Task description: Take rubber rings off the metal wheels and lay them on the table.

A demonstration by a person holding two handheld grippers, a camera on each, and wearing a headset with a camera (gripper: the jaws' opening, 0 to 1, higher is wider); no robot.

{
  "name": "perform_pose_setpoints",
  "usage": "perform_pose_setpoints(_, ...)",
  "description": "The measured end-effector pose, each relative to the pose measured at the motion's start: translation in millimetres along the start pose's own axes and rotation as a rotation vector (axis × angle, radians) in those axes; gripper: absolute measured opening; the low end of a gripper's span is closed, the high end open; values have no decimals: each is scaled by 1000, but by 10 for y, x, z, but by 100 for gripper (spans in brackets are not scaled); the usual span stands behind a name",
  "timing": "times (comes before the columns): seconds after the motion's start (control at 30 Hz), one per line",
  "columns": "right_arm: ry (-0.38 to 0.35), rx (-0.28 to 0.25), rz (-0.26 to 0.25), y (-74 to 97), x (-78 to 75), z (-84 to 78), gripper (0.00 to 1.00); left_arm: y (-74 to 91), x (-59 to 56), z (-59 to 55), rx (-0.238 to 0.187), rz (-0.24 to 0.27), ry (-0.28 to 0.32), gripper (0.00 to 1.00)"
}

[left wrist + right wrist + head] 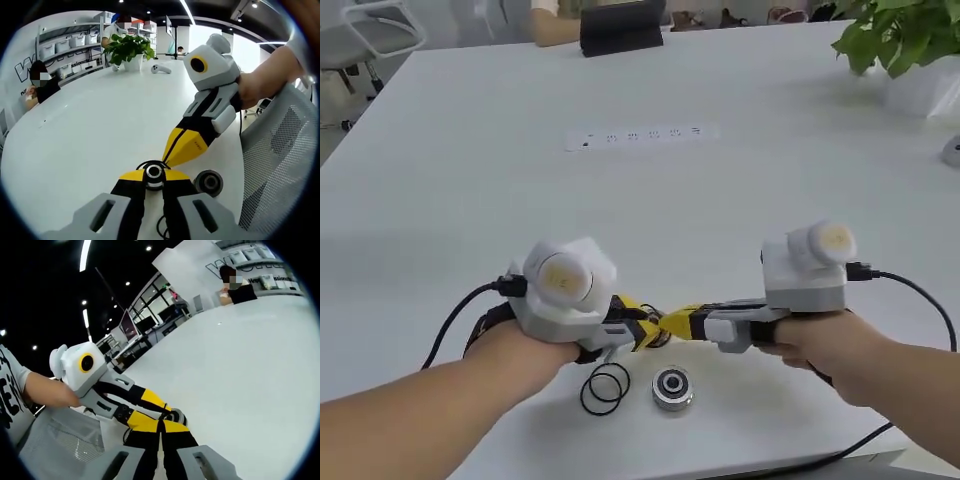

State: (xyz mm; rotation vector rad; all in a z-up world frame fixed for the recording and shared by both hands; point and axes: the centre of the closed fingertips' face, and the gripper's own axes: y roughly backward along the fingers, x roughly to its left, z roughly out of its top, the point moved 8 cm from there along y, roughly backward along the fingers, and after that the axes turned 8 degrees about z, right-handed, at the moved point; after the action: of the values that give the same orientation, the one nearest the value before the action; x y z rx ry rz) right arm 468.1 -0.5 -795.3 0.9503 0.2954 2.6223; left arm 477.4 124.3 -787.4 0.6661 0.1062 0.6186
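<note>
While the left gripper [638, 325] and the right gripper [160, 425] met tip to tip over the near edge of the white counter [520, 200], a small metal wheel [154, 171] sat clamped between the left fingers, raised just above the surface. A black ring [149, 163] looped around that wheel's rim. The right fingers were drawn together into a narrow yellow point that touched the ring from the right. Whether any rubber was actually pinched between them could not be told. Each gripper was held in a hand, the left coming in from the left and the right from the right, so the two pairs of fingers pointed at each other. On the counter just nearer than the meeting point lay two loose rubber rings [605, 385], thin black loops that overlapped one another. Just to their right a second wheel [672, 388] lay flat, close to them but apart. Well beyond the grippers a white power strip [642, 136] lay flat mid-counter, and a potted plant [900, 35] stood at the far right corner.
</note>
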Motion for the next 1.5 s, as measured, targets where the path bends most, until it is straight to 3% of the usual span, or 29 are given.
perform_pose_setpoints(0.3, 1, 1, -38, 26, -46, 12, 0, 7, 8, 18, 25, -23, -14, 10)
perform_pose_setpoints(0.6, -5, -12, -29, 30, -11, 31, 0, 85, -7, 40, 16, -35, -14, 14)
perform_pose_setpoints(1.03, -4, -36, -4, 45, 117, 78, 0, 332, 0, 124, -34, -52, -21, 23)
perform_pose_setpoints(1.5, -4, -53, 22, 58, 139, 137, 0, 608, -30, 168, -80, -66, -13, 36)
